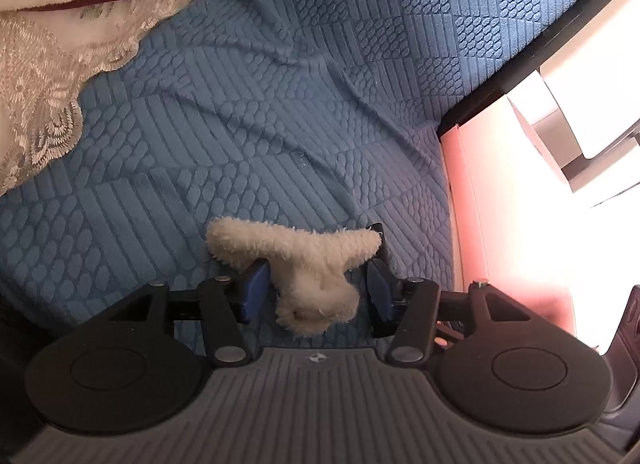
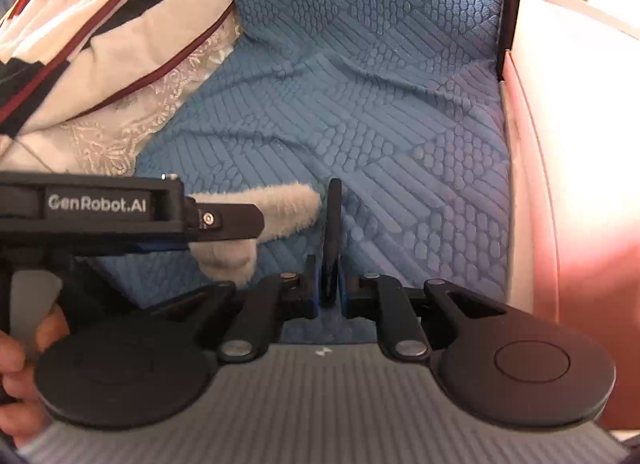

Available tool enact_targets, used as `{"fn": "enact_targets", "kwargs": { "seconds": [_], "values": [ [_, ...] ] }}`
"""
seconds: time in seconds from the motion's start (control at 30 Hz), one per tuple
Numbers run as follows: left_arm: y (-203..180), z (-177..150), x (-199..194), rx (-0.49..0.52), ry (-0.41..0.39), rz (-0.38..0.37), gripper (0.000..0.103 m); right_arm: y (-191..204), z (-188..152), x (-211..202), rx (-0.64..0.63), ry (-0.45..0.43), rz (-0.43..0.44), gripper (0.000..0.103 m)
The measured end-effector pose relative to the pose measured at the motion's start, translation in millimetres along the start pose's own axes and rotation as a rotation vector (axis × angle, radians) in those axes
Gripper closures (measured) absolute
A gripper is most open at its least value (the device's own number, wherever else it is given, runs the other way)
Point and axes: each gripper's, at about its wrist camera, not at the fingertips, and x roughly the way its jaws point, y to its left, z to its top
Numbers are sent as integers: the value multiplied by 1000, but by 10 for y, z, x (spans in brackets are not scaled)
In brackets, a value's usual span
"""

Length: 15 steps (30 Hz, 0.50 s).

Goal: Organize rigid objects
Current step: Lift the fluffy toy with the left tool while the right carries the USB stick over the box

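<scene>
Left gripper [image 1: 316,284] angled down, jaws spread around fluffy cream toy [image 1: 308,272] | right gripper [image 2: 330,284] pitched steeply, jaws pinching thin black object [image 2: 333,224] | blue quilted bedspread [image 1: 280,104] beneath

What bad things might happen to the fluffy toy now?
1. The left tongs stand open around the fluffy white toy, pads not pressing, so it may flop loose onto the blue bedspread.
2. The right tongs, shut on a thin black thing, sit close beside the toy and might bump it.
3. The pink bed edge is near; the toy might roll off.
</scene>
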Motion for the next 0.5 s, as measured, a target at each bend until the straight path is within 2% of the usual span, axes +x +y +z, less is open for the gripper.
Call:
{"fn": "enact_targets", "kwargs": {
  "seconds": [0.27,0.5],
  "values": [
    [16,24,8,-1,-4,-1,43,30,39,153,-20,13,-15,87],
    [9,38,18,29,6,0,43,50,57,184,-55,10,-46,90]
  ]
}}
